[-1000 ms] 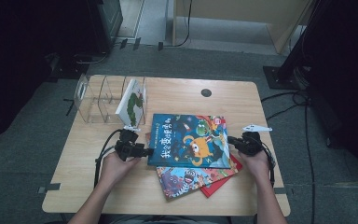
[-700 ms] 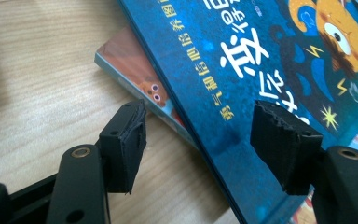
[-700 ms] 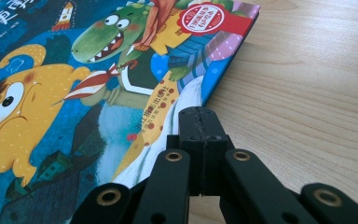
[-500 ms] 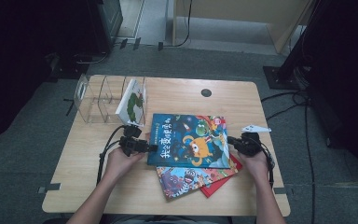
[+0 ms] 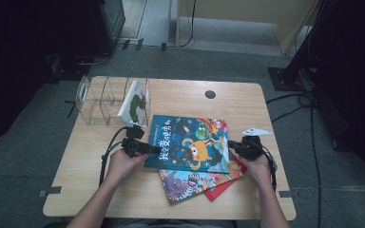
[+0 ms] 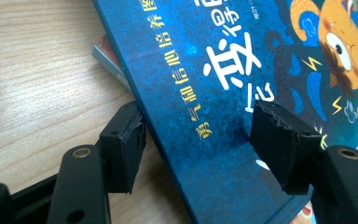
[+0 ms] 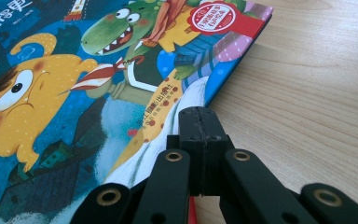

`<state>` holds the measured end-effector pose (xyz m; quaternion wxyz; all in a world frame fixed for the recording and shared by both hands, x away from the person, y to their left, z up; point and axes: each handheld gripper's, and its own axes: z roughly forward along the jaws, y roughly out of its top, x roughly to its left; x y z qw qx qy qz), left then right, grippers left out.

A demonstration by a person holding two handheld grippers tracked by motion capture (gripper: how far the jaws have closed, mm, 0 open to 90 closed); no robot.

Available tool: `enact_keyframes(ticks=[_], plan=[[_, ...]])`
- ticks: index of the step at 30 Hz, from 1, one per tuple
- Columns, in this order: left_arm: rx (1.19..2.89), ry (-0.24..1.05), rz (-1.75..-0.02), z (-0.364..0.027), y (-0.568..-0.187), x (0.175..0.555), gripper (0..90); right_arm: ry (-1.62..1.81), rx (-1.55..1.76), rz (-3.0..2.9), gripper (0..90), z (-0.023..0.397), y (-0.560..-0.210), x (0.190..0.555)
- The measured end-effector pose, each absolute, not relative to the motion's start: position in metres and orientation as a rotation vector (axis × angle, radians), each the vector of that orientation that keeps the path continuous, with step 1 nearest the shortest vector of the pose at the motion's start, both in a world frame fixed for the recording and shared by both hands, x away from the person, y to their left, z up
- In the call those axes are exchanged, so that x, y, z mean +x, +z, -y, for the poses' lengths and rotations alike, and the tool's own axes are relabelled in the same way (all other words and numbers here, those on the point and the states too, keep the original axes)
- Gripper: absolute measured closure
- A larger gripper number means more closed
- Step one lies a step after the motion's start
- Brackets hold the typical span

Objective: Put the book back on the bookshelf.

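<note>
A blue picture book [image 5: 187, 142] lies on top of two other books on the wooden table [image 5: 180, 97]. My left gripper [image 5: 145, 148] is at its left edge. In the left gripper view its jaws [image 6: 200, 126] stand apart astride the blue book [image 6: 223, 88], one low beside the edge and one over the cover. They have just been closing a little, and the pads do not visibly press. My right gripper [image 5: 232, 145] is at the book's right edge, and its jaws [image 7: 199, 116] are pressed together by the blue book [image 7: 74, 93] with nothing seen between them.
Under the blue book lie a colourful book [image 5: 190, 183] and a red book [image 5: 224, 187]. A clear divider rack [image 5: 102, 99] stands at the back left with a white-and-green book [image 5: 134, 100] upright in it. A round cable hole [image 5: 210, 94] is at the back.
The left gripper has edged slightly right toward the blue book's edge. The books and the right gripper look unchanged.
</note>
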<state>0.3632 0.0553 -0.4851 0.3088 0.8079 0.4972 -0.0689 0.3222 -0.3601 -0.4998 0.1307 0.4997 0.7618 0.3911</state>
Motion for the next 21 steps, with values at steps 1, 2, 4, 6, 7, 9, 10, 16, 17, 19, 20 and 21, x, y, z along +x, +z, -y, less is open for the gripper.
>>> enact_keyframes(ticks=[1,2,4,6,7,9,10,16,17,19,20,21], plan=[[2.144,-0.180,-1.317,-0.055,-0.483,0.364,37.5,1.137,1.452,-2.212,90.0,0.360,-0.500,0.322],[2.146,-0.185,-1.320,-0.055,-0.481,0.364,38.0,1.142,1.456,-2.213,90.0,0.361,-0.500,0.322],[2.122,-0.173,-1.314,-0.057,-0.474,0.363,40.0,1.147,1.459,-2.219,90.0,0.361,-0.500,0.322],[2.105,-0.167,-1.298,-0.059,-0.465,0.362,42.6,1.154,1.460,-2.221,90.0,0.362,-0.500,0.321],[2.111,-0.170,-1.292,-0.059,-0.460,0.362,43.4,1.157,1.463,-2.220,90.0,0.362,-0.501,0.321],[2.130,-0.170,-1.278,-0.058,-0.450,0.362,44.2,1.169,1.473,-2.217,90.0,0.363,-0.501,0.321],[2.131,-0.171,-1.269,-0.058,-0.443,0.361,44.6,1.172,1.473,-2.219,90.0,0.364,-0.501,0.320],[2.147,-0.198,-1.233,-0.056,-0.412,0.363,48.3,1.170,1.459,-2.225,90.0,0.363,-0.499,0.318],[2.148,-0.215,-1.233,-0.056,-0.409,0.364,48.5,1.172,1.456,-2.226,90.0,0.362,-0.499,0.318],[2.130,-0.266,-1.237,-0.055,-0.405,0.367,49.9,1.176,1.455,-2.231,90.0,0.362,-0.499,0.318],[2.118,-0.287,-1.235,-0.055,-0.404,0.368,50.7,1.177,1.453,-2.232,90.0,0.361,-0.499,0.318],[2.113,-0.305,-1.240,-0.055,-0.402,0.369,52.1,1.180,1.446,-2.237,90.0,0.361,-0.499,0.318]])
